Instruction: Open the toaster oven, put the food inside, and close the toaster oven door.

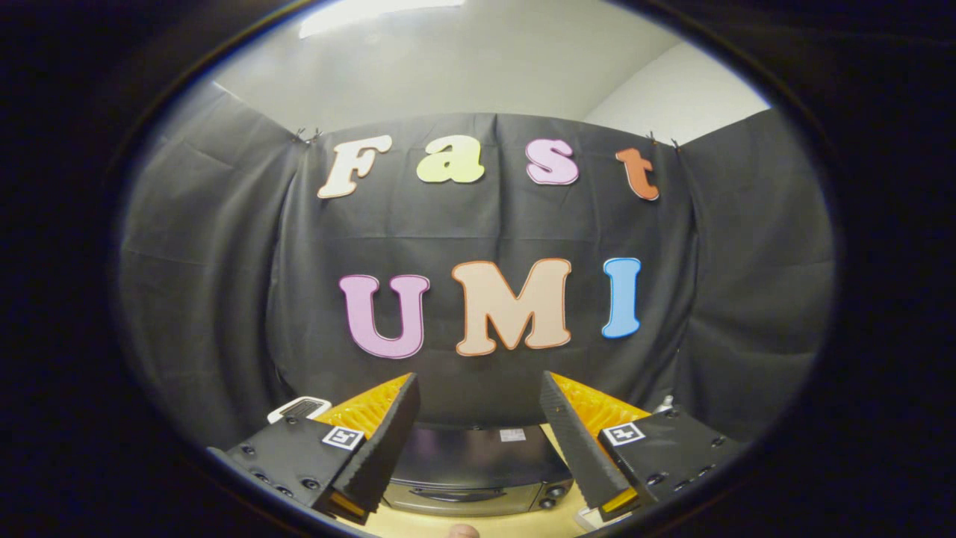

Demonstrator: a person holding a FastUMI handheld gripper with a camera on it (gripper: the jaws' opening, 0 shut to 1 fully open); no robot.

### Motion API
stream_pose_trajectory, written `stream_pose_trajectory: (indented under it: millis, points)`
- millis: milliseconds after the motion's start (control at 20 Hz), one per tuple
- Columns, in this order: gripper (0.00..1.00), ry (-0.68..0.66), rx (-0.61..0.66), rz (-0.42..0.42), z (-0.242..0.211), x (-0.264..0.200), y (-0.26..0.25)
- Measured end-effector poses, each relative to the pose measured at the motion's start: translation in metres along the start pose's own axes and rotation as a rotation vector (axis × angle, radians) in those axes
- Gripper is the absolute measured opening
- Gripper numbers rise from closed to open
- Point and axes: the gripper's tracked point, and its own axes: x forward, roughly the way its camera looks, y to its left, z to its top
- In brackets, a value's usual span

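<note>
claw (478,418) spread, empty | boxy metal toaster oven (478,474) below, door closed

The toaster oven (478,467) sits on the table (556,515) below the spread gripper (478,441) fingers, against the booth wall (224,299).

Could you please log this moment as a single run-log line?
phase: approach | gripper: open, holding nothing | toaster oven: below, between the fingers, door closed | food: not yet loaded

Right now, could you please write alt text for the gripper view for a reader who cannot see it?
The gripper hangs open and holding nothing above a closed toaster oven seen between its fingers, on a light wooden table in front of black cloth.
</note>
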Motion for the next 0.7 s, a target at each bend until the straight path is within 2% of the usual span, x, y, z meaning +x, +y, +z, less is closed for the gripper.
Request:
stream_pose_trajectory:
  millis: [350,700]
  points:
    - [1.0,0.038,0.0,-0.01,-0.026,0.008,0.002]
    - [1.0,0.153,-0.016,-0.042,-0.108,0.027,0.003]
